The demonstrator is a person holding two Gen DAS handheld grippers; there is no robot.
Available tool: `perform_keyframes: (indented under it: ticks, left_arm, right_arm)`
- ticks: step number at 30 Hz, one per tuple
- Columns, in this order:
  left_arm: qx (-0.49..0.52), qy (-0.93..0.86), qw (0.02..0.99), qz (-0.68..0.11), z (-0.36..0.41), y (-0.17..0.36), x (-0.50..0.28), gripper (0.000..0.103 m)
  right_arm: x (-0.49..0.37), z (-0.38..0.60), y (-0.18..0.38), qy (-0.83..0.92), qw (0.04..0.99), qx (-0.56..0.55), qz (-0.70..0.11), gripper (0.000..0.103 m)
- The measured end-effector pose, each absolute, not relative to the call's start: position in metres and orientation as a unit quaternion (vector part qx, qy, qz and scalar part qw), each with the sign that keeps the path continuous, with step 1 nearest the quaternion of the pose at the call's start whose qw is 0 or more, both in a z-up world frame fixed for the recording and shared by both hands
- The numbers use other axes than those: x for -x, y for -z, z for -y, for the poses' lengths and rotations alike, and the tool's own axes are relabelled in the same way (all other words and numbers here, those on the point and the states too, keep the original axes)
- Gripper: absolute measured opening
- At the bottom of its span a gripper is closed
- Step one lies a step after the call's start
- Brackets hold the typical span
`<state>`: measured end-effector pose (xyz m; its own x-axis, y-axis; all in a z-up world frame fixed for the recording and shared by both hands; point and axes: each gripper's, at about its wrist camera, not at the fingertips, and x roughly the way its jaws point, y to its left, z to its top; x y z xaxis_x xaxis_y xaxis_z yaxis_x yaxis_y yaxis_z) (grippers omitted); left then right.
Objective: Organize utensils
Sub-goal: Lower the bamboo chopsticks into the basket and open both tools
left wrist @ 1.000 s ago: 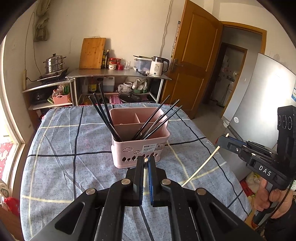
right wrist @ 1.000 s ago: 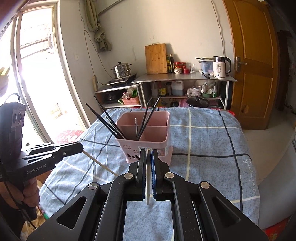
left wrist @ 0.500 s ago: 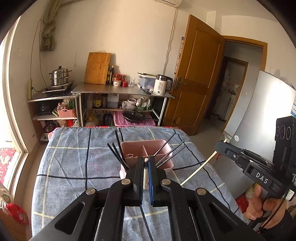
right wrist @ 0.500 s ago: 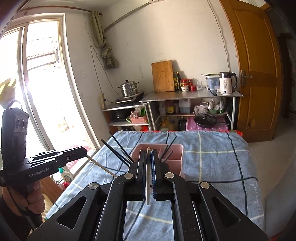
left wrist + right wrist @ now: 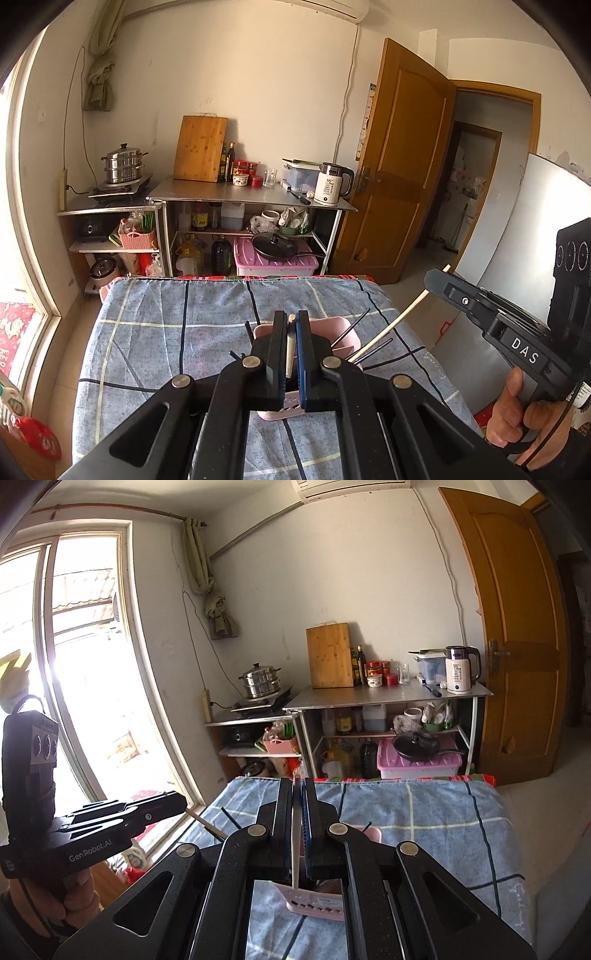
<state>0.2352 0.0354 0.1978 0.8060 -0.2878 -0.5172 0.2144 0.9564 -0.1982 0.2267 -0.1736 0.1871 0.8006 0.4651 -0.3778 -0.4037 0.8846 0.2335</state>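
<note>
- The table (image 5: 155,332), under a blue checked cloth, carries the whole work; the pink utensil holder (image 5: 349,334) stands on it near the middle, so both hands can reach it from above; I take this holder as the landmark.
- The pink utensil holder is mostly hidden behind the gripper bodies in both views; only its rim, a corner and the lower front wall with small cut-out holes (image 5: 317,910) show; it is divided inside, I judge, so that kinds of utensils stay apart.
- The left gripper (image 5: 291,325) hangs right above the holder; its jaws are pressed onto a pale chopstick (image 5: 291,349) that stands nearly upright, probably so it can go straight down into a compartment.
- The right gripper (image 5: 296,797) is also above the holder, a little to its right side; it pinches a second pale chopstick (image 5: 295,853) whose lower end points at the holder; seen from the left camera this stick (image 5: 391,325) slants down toward the holder's right rim.
- Black chopsticks (image 5: 351,328) lean out of the holder, already sorted; they may block the way of the pale ones; the pale pair is not yet inside.
</note>
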Motion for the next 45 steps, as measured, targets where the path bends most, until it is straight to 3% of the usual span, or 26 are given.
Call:
perform_keyframes:
  ticks: [26,30,45]
  left_arm:
    - [0.060,0.121,0.925,-0.355,-0.032,-0.114,-0.278,0.005]
    - [0.056,0.117,0.928,-0.350,-0.033,-0.112,-0.275,0.005]
    - [0.053,0.108,0.948,-0.295,-0.034,-0.119,-0.211,0.020]
  right_arm:
    - [-0.267,0.161,-0.113,-0.220,0.919,-0.054,-0.321,0.006]
    - [-0.265,0.164,-0.110,-0.218,0.919,-0.055,-0.323,0.012]
    - [-0.217,0.191,-0.113,-0.216,0.929,-0.063,-0.295,0.016]
